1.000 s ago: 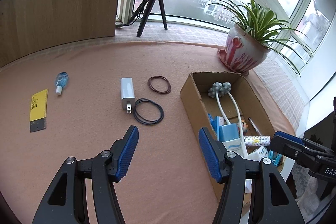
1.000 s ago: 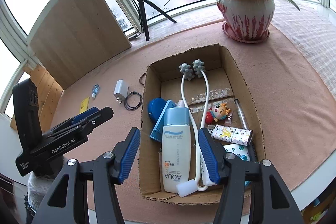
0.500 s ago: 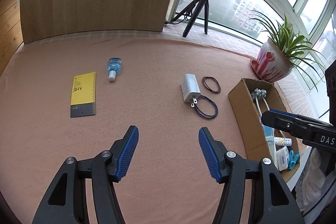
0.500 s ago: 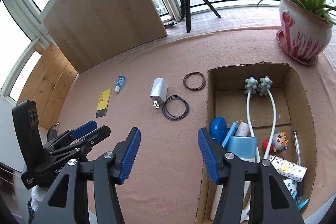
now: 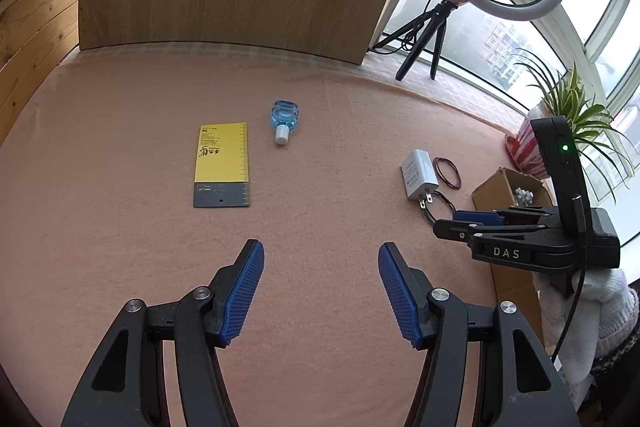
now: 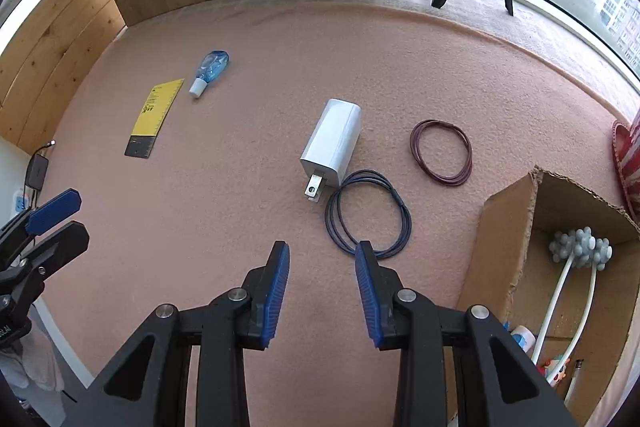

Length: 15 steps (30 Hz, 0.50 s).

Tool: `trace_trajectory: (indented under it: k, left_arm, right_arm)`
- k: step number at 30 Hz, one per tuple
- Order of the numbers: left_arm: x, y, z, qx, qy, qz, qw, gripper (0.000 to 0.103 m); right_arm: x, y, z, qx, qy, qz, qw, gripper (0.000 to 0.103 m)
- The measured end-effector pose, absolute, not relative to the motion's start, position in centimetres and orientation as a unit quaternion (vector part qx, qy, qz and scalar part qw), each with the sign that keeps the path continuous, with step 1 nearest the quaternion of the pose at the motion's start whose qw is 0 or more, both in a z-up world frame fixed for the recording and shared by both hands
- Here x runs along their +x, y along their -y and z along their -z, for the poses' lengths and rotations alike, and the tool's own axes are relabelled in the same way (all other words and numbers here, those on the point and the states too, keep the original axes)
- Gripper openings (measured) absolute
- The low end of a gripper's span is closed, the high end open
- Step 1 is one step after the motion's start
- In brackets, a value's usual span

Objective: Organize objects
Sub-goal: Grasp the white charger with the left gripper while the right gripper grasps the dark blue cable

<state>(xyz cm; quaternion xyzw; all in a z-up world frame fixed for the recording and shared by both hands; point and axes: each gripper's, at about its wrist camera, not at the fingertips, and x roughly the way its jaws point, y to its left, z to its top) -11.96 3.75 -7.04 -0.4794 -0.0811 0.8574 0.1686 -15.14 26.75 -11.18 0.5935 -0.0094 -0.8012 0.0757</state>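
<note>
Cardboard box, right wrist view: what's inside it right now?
In the cardboard box I see a white two-stemmed massager with grey knobbly heads, a small colourful toy and a white bottle cap. The right gripper's arm and the frame edge hide the rest.

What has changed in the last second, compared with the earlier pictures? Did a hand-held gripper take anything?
Both hand-held grippers swung away from the cardboard box toward the loose items. The right hand-held gripper now hangs near the blue cable loop; its jaws have just been closing, with nothing between them. The left hand-held gripper stayed open and empty. The charger, ruler and small blue bottle lie where they were.
</note>
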Motion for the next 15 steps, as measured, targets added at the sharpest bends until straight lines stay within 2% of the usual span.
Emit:
trace_trajectory:
  k: [6,15]
  left_arm:
    - [-13.0,-3.7,7.3,-0.484,0.082,-0.855,0.169,0.063]
    - [-17.0,-7.9,7.1,-0.498,0.058,-0.84,0.207,0.062]
  right_arm:
    - [-17.2,-26.3,13.4,0.613,-0.015,0.786,0.07,0.031]
    - [-17.4,-27.0,13.4,0.616,0.013,0.784,0.08,0.031]
